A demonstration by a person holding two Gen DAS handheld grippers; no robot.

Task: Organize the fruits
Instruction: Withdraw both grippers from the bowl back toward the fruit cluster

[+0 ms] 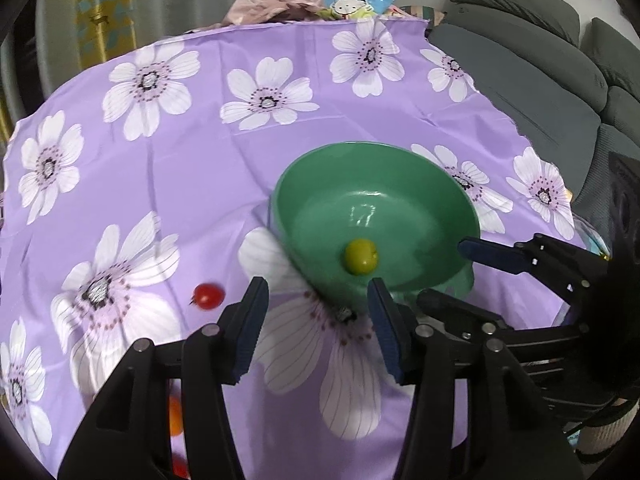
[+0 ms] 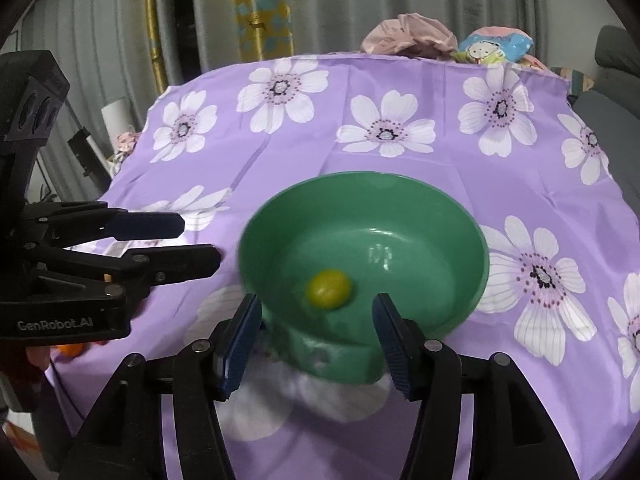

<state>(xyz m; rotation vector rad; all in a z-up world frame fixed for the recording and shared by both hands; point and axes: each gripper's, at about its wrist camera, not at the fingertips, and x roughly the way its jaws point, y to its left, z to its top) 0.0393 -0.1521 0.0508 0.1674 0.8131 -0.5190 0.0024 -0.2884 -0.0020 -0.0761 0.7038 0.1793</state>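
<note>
A green bowl (image 1: 320, 172) stands on the purple flowered cloth; it also shows in the right wrist view (image 2: 478, 256). A small green-yellow fruit (image 1: 361, 256) lies inside it, also seen in the right wrist view (image 2: 329, 289). A red cherry tomato (image 1: 209, 296) lies on the cloth left of the bowl. My left gripper (image 1: 318, 306) is open and empty, just before the bowl's near rim. My right gripper (image 2: 316, 320) is open and empty, at the bowl's near rim above the fruit. The right gripper's fingers (image 1: 492, 256) show at the bowl's right side.
An orange fruit (image 1: 175, 416) and a red one (image 1: 180, 468) lie near the cloth's front edge, partly hidden by my left gripper. Crumpled pink cloth (image 1: 276, 0) and a cartoon bag (image 1: 356, 2) sit at the far edge. A grey sofa (image 1: 560, 80) stands on the right.
</note>
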